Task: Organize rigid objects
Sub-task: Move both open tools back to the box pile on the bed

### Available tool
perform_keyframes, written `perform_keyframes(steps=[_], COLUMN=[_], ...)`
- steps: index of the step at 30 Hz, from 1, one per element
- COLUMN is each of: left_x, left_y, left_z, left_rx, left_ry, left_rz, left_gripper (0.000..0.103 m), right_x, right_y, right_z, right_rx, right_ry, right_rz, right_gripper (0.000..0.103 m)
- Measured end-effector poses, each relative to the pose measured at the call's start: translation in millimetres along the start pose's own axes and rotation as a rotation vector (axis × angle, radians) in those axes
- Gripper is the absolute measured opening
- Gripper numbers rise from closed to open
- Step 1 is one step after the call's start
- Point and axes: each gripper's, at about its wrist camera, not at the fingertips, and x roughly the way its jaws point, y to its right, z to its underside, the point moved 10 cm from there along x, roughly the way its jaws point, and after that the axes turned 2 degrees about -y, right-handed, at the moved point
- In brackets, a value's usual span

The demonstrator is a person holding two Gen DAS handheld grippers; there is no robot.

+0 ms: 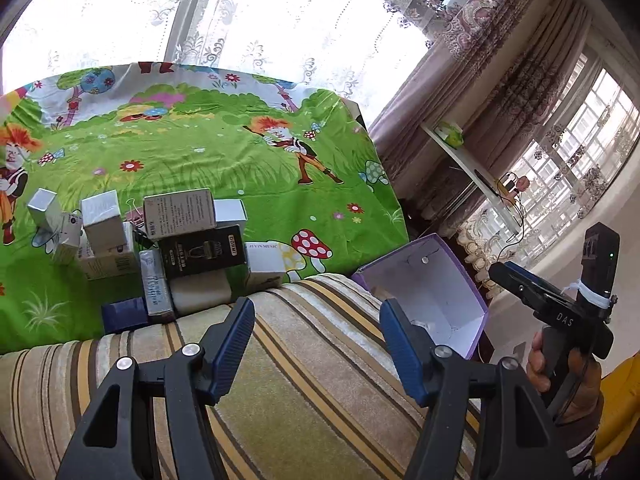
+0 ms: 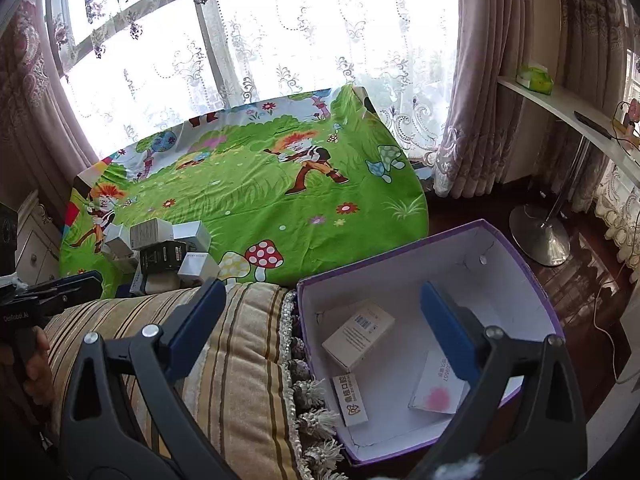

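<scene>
A pile of small boxes (image 1: 168, 248) lies on the green cartoon sheet (image 1: 240, 160); it shows smaller in the right wrist view (image 2: 164, 252). A black box (image 1: 202, 250) sits in its middle. A purple carton (image 2: 516, 264), white inside, stands at the right and holds three small boxes, one white (image 2: 358, 332). The carton also shows in the left wrist view (image 1: 432, 280). My left gripper (image 1: 318, 340) is open and empty above a striped cushion (image 1: 304, 380). My right gripper (image 2: 320, 324) is open and empty over the carton's left rim.
The striped cushion (image 2: 224, 360) with a tasselled edge lies between the pile and the carton. A white shelf (image 2: 568, 112) on a metal stand (image 2: 540, 236) is at the right. Curtained windows (image 2: 260, 40) lie beyond the sheet. Wooden floor (image 2: 580, 280) is right of the carton.
</scene>
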Motion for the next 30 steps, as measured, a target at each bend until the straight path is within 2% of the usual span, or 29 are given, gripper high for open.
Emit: perform_keyframes(steps=[10,14,24,30], left_x=[-31.2,-38.9,-40.7,-31.1], left_y=[-86.5,-115.1,-173.3,-198.9], left_z=[-5.5,-8.9,-18.2,-24.9], left_rx=[-0.158,-0.206,-0.304,-0.373], left_ry=[0.038,0.043,0.022,-0.011], left_rz=[-0.067,-0.088,-0.107,-0.070], left_gripper=[0.066,0.066,0.066,0.068], right_x=[19.7,26.5,50.4,71.8], right_y=[-44.2,-63.9,-117.7,-155.6], right_z=[-0.1,-2.4,-6.5,-4.0], right_rx=[-0.052,-0.065,-0.150,-0.202], right_ry=[-0.044,-0.066,-0.126,-0.175], right_rz=[-0.039,-0.088,-0.121,-0.150], right_gripper=[0.099,0.099,0.099,0.099])
